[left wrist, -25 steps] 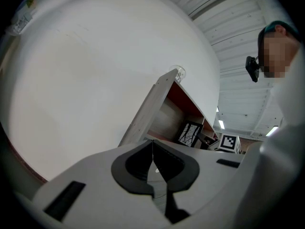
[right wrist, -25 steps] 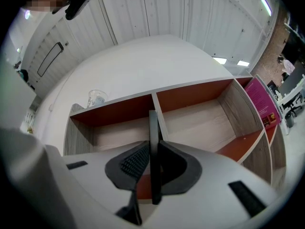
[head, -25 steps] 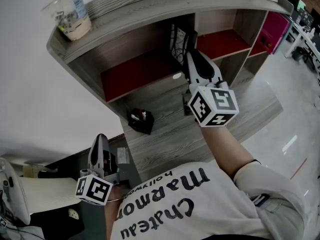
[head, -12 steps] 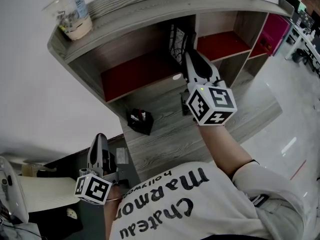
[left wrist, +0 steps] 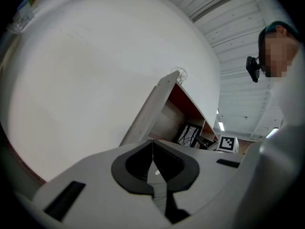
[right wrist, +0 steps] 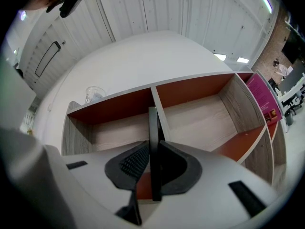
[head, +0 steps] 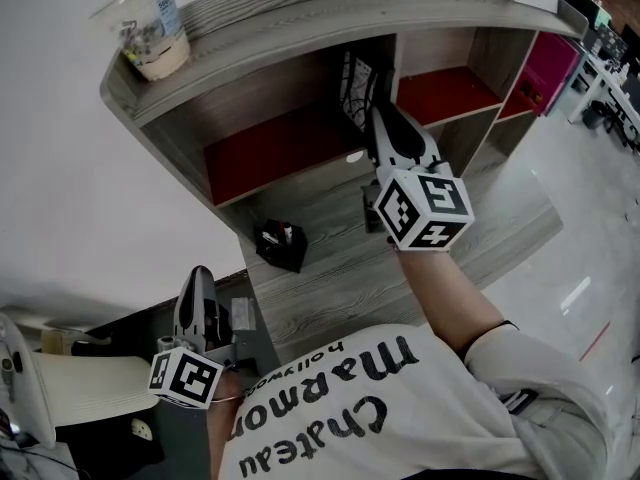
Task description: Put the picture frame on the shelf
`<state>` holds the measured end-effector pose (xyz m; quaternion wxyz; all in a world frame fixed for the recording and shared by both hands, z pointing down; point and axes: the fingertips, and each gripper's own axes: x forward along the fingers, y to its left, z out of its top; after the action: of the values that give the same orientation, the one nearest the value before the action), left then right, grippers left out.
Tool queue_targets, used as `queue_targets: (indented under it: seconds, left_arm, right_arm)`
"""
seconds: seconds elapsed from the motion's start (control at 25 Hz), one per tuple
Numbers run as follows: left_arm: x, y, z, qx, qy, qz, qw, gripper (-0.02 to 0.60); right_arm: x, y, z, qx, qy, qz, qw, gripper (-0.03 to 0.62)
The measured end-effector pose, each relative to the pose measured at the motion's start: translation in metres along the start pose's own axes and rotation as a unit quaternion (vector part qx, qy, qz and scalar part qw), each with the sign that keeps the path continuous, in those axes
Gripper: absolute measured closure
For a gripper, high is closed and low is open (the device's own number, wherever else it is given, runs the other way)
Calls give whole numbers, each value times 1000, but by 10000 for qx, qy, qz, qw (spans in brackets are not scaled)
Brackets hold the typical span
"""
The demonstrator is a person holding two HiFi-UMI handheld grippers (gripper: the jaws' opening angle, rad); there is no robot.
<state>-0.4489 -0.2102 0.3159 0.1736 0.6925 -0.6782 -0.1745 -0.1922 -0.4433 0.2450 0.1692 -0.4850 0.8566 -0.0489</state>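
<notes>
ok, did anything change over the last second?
Nothing visibly moved, apart from a slight shift of the head camera. The right gripper stays shut on the picture frame, held edge-on between its jaws at the shelf opening. The left gripper stays low, shut and empty.

The person's white shirt, at 6 o'clock in the head view, carries upside-down black lettering: "Chateau", "Marmo" and a smaller "hollywoo", as far as each shows. The cup at 11 o'clock has a blue label too small to read. The right gripper bears square black-and-white markers on its cube.
</notes>
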Motion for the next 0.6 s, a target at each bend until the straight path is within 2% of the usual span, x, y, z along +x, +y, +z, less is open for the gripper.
queue_targets:
  seconds: [0.28, 0.6]
  left_arm:
    - [-2, 1, 3, -9, -3, -94, 10000, 565]
    - [-12, 5, 9, 15, -10, -191, 9998, 565]
  right_arm:
    - [-5, -2, -11, 47, 176, -42, 9998, 510]
    - [-15, -2, -31, 305, 603, -167, 9976, 511]
